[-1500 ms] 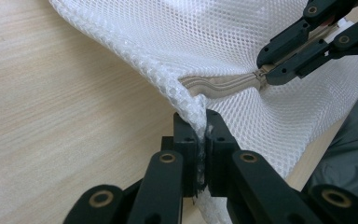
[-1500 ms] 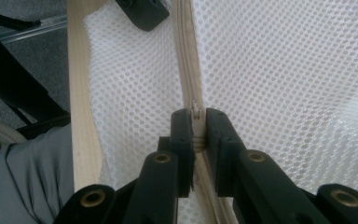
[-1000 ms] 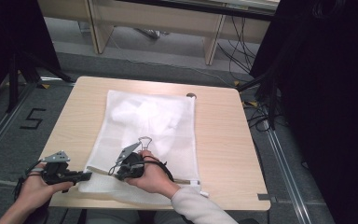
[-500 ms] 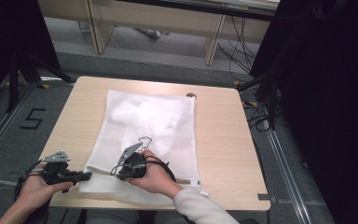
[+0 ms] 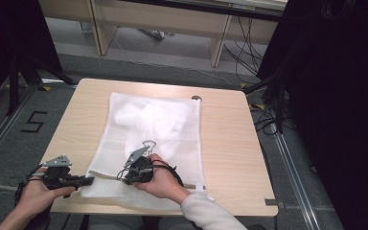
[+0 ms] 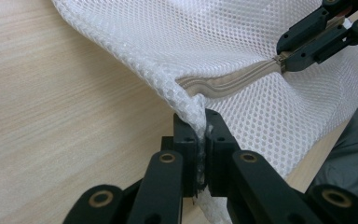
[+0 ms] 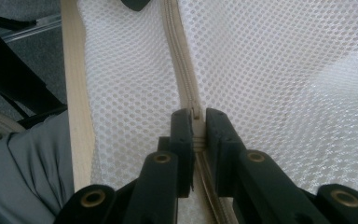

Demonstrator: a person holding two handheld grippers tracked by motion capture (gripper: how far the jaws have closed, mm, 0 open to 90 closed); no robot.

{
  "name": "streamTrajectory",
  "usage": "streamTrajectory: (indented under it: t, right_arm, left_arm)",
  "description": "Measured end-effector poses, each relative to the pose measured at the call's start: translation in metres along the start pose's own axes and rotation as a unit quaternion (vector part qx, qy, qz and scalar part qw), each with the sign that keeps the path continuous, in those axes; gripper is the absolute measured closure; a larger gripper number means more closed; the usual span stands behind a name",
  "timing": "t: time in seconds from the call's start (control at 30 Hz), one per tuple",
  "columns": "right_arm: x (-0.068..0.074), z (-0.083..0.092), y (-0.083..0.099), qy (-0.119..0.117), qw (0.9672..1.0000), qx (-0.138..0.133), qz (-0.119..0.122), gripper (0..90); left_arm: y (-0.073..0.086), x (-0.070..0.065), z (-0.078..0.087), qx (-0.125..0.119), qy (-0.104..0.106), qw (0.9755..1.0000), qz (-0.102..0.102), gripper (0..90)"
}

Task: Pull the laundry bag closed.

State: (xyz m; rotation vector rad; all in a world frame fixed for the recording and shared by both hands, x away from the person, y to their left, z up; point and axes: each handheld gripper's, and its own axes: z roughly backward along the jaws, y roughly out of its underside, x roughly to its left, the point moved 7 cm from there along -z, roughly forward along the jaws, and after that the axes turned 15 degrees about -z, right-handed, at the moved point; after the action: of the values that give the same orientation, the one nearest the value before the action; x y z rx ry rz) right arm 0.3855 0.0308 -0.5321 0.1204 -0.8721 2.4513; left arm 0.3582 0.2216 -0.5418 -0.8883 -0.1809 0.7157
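White mesh bag (image 5: pixel 153 129) corner is clamped by the left gripper (image 6: pixel 196 140); the zipper (image 7: pixel 179 60), pinched by the right gripper (image 7: pixel 196 126), runs left toward it.

Zipper (image 7: pixel 185 79) pull hidden between the right gripper (image 7: pixel 198 122) jaws; mesh bag (image 5: pixel 153 139) contents blurred, unidentifiable; bag's near edge at 6 o'clock covered by the person's hand (image 5: pixel 165 181).

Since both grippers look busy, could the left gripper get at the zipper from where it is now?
Probably not: the left gripper is clamped on the mesh bag corner, and the right gripper already grips the zipper.
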Motion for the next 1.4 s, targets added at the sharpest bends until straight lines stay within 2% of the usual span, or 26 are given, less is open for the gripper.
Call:
streamTrajectory:
  t: [0.17, 0.23, 0.4, 0.47, 0.7, 0.8, 0.87, 0.9, 0.97, 1.03, 1.1, 1.13, 1.2, 1.27, 1.33, 1.4]
  right_arm:
    - [-0.001, 0.002, 0.002, 0.001, 1.0000, 0.003, -0.002, 82.6]
    - [-0.002, 0.003, 0.003, 0.003, 0.9999, 0.003, -0.013, 82.6]
    - [-0.003, 0.005, 0.003, 0.001, 1.0000, 0.003, -0.005, 82.6]
    - [-0.002, 0.006, 0.004, 0.004, 0.9999, 0.004, -0.014, 82.7]
    - [-0.003, 0.007, 0.005, 0.006, 0.9999, 0.002, -0.009, 82.7]
    - [-0.004, 0.008, 0.006, 0.007, 0.9999, 0.005, -0.010, 82.7]
    - [-0.004, 0.009, 0.007, 0.007, 0.9998, 0.004, -0.016, 82.7]
    - [-0.005, 0.009, 0.007, 0.009, 0.9999, 0.004, -0.010, 82.7]
    - [-0.005, 0.011, 0.008, 0.008, 0.9998, 0.004, -0.016, 82.7]
    - [-0.006, 0.012, 0.008, 0.007, 0.9999, 0.002, -0.009, 82.7]
    - [-0.006, 0.014, 0.009, 0.009, 0.9998, 0.002, -0.018, 82.6]
    - [-0.007, 0.014, 0.009, 0.009, 0.9999, 0.002, -0.011, 82.7]
    - [-0.008, 0.015, 0.010, 0.010, 0.9999, 0.003, -0.010, 82.7]
    - [-0.008, 0.016, 0.011, 0.010, 0.9998, 0.003, -0.017, 82.6]
    - [-0.010, 0.016, 0.010, 0.009, 0.9999, 0.001, -0.006, 82.7]
    - [-0.010, 0.017, 0.011, 0.009, 0.9999, 0.001, -0.007, 82.6]
  left_arm:
    - [0.000, 0.000, 0.000, 0.002, 0.002, 1.0000, -0.001, 85.1]
    - [0.000, 0.000, 0.000, 0.002, -0.001, 1.0000, -0.002, 85.1]
    - [0.000, 0.000, 0.000, 0.001, -0.002, 1.0000, 0.000, 85.1]
    - [0.000, 0.000, 0.000, 0.003, 0.000, 1.0000, 0.000, 85.2]
    - [0.001, 0.001, 0.000, 0.004, -0.001, 1.0000, -0.001, 85.2]
    - [0.000, 0.000, -0.001, -0.002, -0.003, 1.0000, 0.003, 85.2]
    - [0.001, 0.001, 0.000, 0.005, 0.000, 1.0000, 0.000, 85.3]
    - [0.001, 0.000, 0.000, 0.004, 0.000, 1.0000, 0.003, 85.3]
    - [0.000, 0.000, -0.001, 0.001, -0.002, 1.0000, 0.002, 85.3]
    - [0.001, 0.000, 0.000, 0.004, 0.000, 1.0000, 0.003, 85.3]
    - [0.000, 0.000, -0.001, 0.001, -0.004, 1.0000, 0.003, 85.3]
    - [0.000, 0.000, -0.002, -0.006, -0.005, 1.0000, 0.004, 85.3]
    - [0.001, 0.000, 0.000, 0.005, 0.000, 1.0000, 0.002, 85.3]
    - [0.001, 0.000, 0.000, 0.004, -0.001, 1.0000, 0.003, 85.3]
    - [0.001, 0.000, 0.000, 0.004, -0.001, 1.0000, 0.003, 85.3]
    - [0.001, 0.000, -0.001, 0.003, -0.002, 1.0000, 0.003, 85.3]
